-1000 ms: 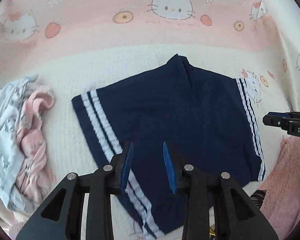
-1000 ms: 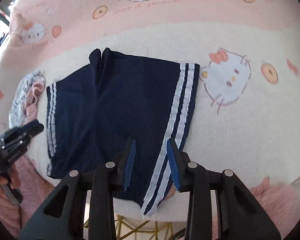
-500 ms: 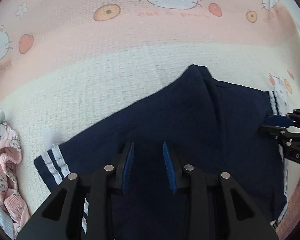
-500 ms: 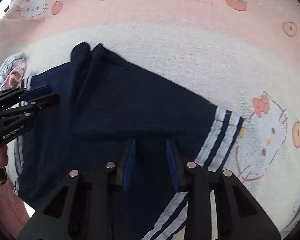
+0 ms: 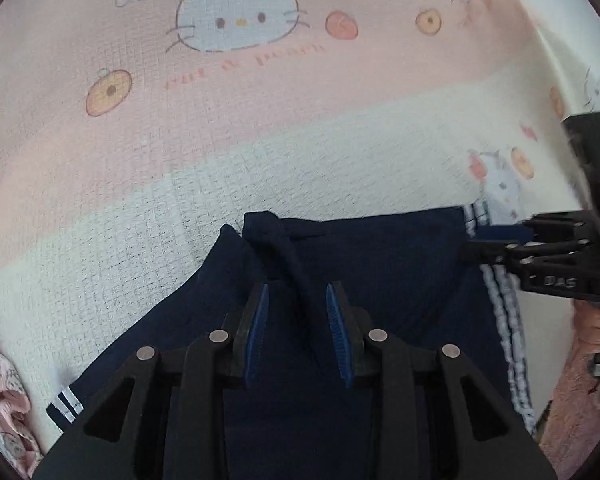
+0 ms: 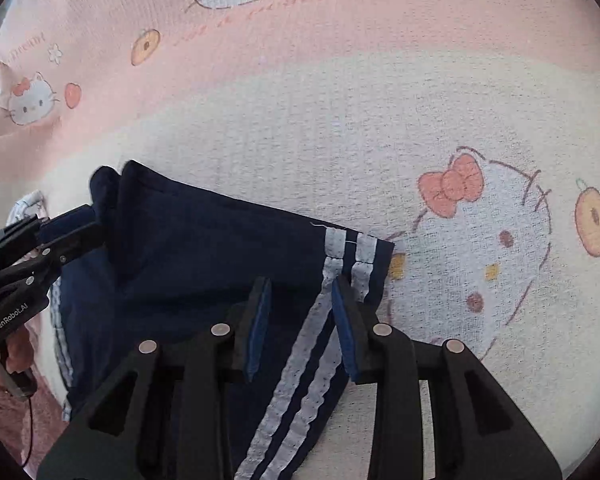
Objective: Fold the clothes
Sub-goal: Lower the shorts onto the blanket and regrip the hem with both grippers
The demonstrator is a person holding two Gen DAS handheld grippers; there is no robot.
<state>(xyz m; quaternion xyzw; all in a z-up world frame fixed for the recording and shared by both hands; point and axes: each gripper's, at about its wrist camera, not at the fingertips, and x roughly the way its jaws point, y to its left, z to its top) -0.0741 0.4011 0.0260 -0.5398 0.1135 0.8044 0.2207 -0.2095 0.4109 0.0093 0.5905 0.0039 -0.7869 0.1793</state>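
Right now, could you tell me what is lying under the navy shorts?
The navy shorts lie flat on the Hello Kitty blanket, whose cream weave shows all around them. Whatever print or item sits directly beneath the fabric is covered and cannot be seen.

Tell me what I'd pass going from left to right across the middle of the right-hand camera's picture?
The left gripper poking in from the edge → the navy shorts → their two white side stripes → a Hello Kitty face printed on the blanket → an orange fruit print.
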